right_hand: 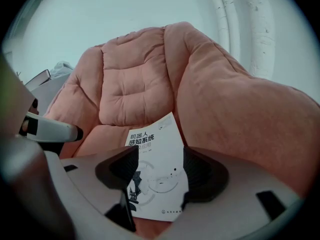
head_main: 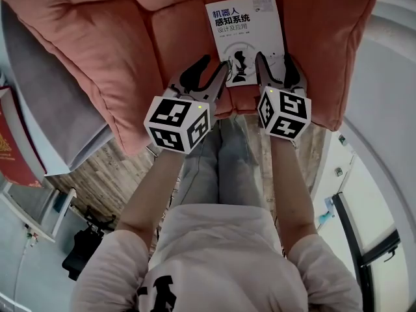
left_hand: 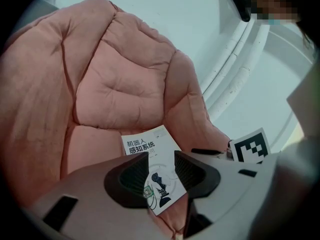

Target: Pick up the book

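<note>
Book (head_main: 245, 38) lying cover-up on seat of pink armchair (head_main: 97, 44), against the backrest cushion. Left tool (head_main: 209, 77) and right tool (head_main: 275, 70) at its near corners, both spread, pinching nothing. Probably no contact with the cover, hard to confirm through the fisheye.

Left gripper (left_hand: 161, 173) with its jaws apart above a white book (left_hand: 148, 148) on a pink cushioned armchair (left_hand: 115, 84).

The two dark fingers (left_hand: 131, 176) leave a clear gap. The book lies flat on the seat beyond them, its printed cover showing through the gap and its lower corner running down between the fingertips, with neither pad pressing on it. Padded cushions fill the view above and left of the fingers. To the right of the right finger is a black-and-white marker cube (left_hand: 250, 146), with white curved rails (left_hand: 240, 59) above it.
</note>
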A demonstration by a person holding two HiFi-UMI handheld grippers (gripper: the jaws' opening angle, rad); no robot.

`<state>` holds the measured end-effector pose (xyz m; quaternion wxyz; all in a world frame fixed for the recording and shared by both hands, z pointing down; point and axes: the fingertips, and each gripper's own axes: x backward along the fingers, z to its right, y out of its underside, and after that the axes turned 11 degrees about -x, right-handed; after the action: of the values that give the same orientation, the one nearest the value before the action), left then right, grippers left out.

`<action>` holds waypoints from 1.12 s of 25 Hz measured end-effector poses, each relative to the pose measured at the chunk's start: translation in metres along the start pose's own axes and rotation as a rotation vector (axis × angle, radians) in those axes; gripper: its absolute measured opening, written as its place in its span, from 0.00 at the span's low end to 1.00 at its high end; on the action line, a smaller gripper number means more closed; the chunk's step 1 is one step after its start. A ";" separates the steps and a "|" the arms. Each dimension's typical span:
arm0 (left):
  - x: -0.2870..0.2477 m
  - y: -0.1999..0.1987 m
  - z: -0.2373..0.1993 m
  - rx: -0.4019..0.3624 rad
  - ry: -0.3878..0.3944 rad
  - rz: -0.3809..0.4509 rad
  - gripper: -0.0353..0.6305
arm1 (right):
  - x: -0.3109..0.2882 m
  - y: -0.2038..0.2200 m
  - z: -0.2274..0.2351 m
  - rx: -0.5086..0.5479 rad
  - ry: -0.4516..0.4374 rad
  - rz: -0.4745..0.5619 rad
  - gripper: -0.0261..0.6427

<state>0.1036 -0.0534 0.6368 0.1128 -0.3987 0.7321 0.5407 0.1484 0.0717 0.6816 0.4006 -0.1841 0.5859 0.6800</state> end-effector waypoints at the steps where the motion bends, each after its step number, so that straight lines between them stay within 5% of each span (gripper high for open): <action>1: -0.002 0.001 -0.001 0.004 0.002 -0.002 0.27 | -0.002 0.000 0.002 0.001 0.015 0.003 0.46; 13: -0.016 0.018 -0.005 0.010 0.008 -0.027 0.27 | -0.025 0.014 0.013 0.083 0.060 -0.054 0.49; 20: -0.030 0.033 -0.012 0.020 0.000 -0.063 0.27 | -0.036 0.037 0.005 0.247 0.040 -0.161 0.50; 28: -0.042 0.042 -0.016 0.028 0.003 -0.089 0.27 | -0.045 0.028 0.030 0.197 0.147 -0.169 0.56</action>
<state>0.1057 -0.0436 0.6980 0.1415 -0.4299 0.7214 0.5242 0.1613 0.0854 0.7390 0.4286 -0.2420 0.6598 0.5678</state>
